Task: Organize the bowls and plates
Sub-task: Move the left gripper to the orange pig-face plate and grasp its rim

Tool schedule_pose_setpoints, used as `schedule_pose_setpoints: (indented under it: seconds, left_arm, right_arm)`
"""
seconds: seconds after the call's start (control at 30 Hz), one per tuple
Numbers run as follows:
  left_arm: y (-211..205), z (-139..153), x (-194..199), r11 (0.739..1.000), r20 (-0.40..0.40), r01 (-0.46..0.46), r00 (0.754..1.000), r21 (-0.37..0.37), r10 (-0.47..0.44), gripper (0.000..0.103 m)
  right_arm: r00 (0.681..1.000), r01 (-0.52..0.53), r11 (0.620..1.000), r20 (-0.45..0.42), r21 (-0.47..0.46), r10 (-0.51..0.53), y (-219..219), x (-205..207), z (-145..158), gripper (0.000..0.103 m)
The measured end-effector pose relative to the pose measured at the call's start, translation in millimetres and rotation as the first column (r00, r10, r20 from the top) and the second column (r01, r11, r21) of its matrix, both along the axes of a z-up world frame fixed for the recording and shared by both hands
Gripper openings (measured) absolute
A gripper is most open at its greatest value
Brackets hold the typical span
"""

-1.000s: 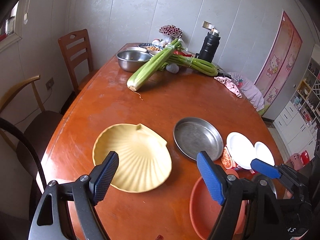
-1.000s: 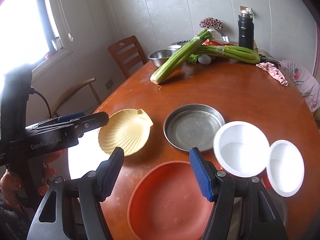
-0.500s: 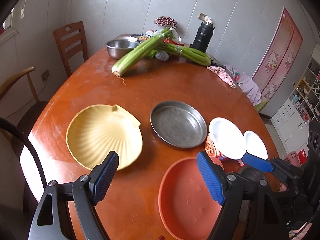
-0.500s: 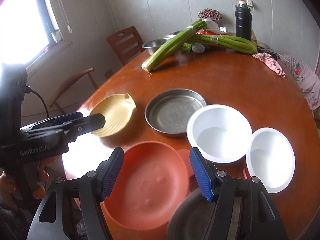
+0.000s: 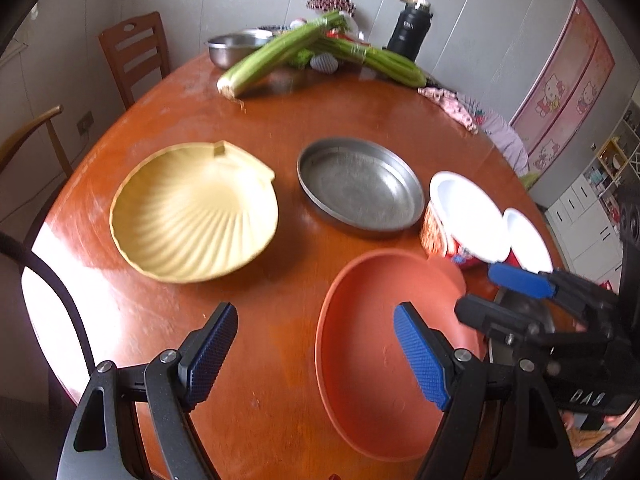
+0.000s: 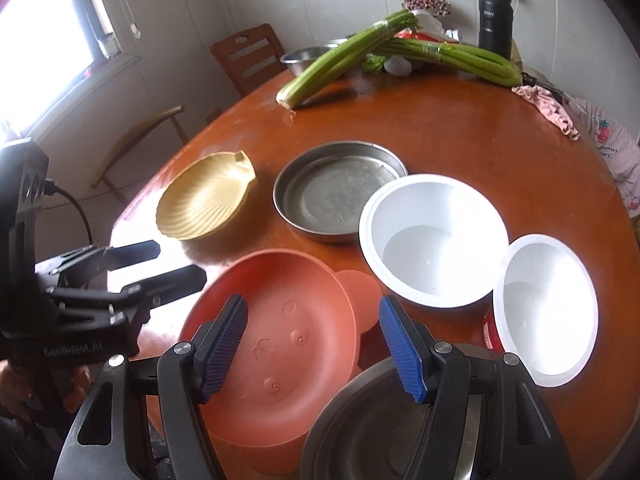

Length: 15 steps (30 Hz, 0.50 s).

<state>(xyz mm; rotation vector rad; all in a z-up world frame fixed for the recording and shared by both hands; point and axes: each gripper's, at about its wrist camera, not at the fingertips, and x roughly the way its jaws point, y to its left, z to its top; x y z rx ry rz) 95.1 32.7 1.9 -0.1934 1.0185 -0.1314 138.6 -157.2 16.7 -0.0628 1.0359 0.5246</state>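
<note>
yellow shell plate (image 5: 194, 216) | steel pan (image 5: 360, 188); orange plate (image 5: 384, 360); two white bowls (image 6: 434, 240)

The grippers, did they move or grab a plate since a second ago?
Both came forward and down toward the dishes: the orange plate now sits right under them, and a dark metal bowl has come into the right wrist view. The left gripper and right gripper grabbed nothing and stayed open. The yellow shell plate, metal pan and white bowls haven't moved.
</note>
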Motion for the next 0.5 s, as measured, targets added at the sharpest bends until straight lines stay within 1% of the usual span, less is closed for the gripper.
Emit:
schedule_pose_setpoints:
  seconds: [0.17, 0.3, 0.5]
  left_arm:
    - [-8.7, -17.4, -2.1, 1.000, -0.051, 0.017, 0.999, 0.010, -0.017, 0.080]
    - [-16.4, -26.5, -2.0, 0.998, -0.072, 0.033, 0.997, 0.051, -0.029, 0.080]
    - [-17.1, -32.5, -5.0, 0.999, -0.086, 0.043, 0.995, 0.026, -0.040, 0.080]
  right_arm:
    - [1.000, 0.016, 0.999, -0.016, -0.039, -0.016, 1.8, 7.3, -8.8, 0.070]
    - [0.999, 0.026, 0.997, -0.040, -0.075, -0.029, 2.3, 15.1, -15.9, 0.070]
    - [0.998, 0.011, 0.991, -0.067, -0.131, -0.019, 12.1, 24.1, -27.6, 0.070]
